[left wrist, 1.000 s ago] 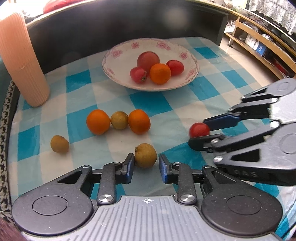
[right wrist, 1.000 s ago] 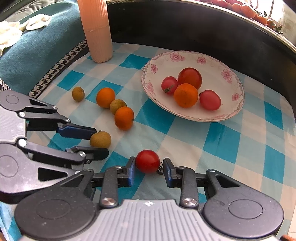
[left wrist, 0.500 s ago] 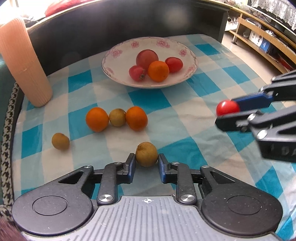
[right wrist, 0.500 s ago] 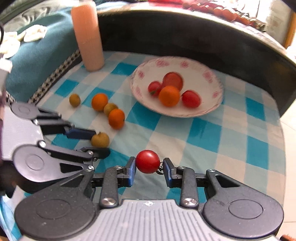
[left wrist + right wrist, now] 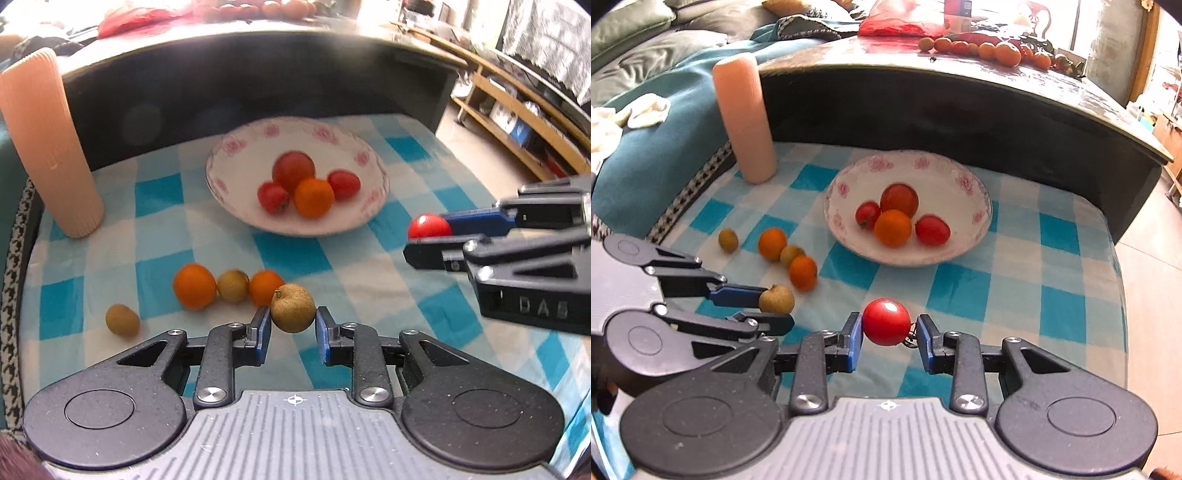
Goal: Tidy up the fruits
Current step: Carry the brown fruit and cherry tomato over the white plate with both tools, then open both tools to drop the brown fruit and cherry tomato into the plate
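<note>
The left gripper pinches a light, firm-shelled longan at its widest girth; the right gripper clamps a soft, slippery cherry tomato. The plate waits at twelve o'clock.

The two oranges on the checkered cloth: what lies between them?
A small brown-green fruit lies between the two oranges, touching or almost touching both; the left wrist view shows it.
</note>
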A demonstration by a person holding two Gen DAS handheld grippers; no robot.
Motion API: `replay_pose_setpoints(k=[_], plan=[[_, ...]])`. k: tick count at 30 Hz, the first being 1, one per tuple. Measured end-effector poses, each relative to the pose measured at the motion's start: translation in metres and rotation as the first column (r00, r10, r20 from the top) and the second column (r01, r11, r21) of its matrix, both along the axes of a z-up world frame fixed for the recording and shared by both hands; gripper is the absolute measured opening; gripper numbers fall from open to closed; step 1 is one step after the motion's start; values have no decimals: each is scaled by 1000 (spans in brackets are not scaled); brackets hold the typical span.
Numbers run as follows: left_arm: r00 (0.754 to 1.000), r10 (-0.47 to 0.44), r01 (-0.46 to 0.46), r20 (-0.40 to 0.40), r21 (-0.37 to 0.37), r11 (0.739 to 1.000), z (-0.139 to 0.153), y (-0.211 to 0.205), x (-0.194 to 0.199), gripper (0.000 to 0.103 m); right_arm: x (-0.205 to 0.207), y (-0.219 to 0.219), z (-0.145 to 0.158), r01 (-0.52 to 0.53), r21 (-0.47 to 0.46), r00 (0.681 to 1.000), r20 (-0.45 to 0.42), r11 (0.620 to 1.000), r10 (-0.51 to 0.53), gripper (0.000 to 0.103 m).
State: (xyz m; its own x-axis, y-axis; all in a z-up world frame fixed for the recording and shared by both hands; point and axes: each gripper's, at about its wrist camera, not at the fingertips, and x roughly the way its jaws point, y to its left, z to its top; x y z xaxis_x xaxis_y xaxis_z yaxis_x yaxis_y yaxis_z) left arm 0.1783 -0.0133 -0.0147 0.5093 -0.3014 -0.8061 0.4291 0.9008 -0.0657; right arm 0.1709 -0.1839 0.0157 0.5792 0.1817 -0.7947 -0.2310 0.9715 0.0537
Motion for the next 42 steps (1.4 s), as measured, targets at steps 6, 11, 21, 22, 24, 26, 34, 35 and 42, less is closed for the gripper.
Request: replay_pose_setpoints(k=[6,11,21,22,24,26,34,35,42], plan=[[999,-3,4,42,-31,1000,17,-10,17,34,11,-2,4,-2,7,1000,30,1000,2,47],[998,-12,13,65,-20,1000,21,-23,35,34,25,-10,6,26,14,999,46,1000,-27,47],[998,16,-16,69,5,1000,14,-28,67,34,65,-21,1,57,2,995,77,998,-57,47],[998,19,-19,66,6,1000,12,-28,69,34,68,-22,0,58,0,995,79,998,-58,47],[998,24,-24,60,6,1000,9,-27,73,34,75,-22,-3,58,-11,995,81,998,-57,47],[998,25,-26,51,9,1000,6,-27,75,34,82,-23,-5,58,-16,995,87,998,-56,47],[998,43,-43,52,-7,999,9,-22,77,36,106,-27,-12,83,29,991,104,996,-85,47],[998,44,-44,52,-6,999,9,-22,76,36,108,-28,-12,85,38,990,105,996,-89,47],[998,44,-44,53,-1,999,11,-24,74,39,115,-37,-15,112,104,987,104,988,-123,48]])
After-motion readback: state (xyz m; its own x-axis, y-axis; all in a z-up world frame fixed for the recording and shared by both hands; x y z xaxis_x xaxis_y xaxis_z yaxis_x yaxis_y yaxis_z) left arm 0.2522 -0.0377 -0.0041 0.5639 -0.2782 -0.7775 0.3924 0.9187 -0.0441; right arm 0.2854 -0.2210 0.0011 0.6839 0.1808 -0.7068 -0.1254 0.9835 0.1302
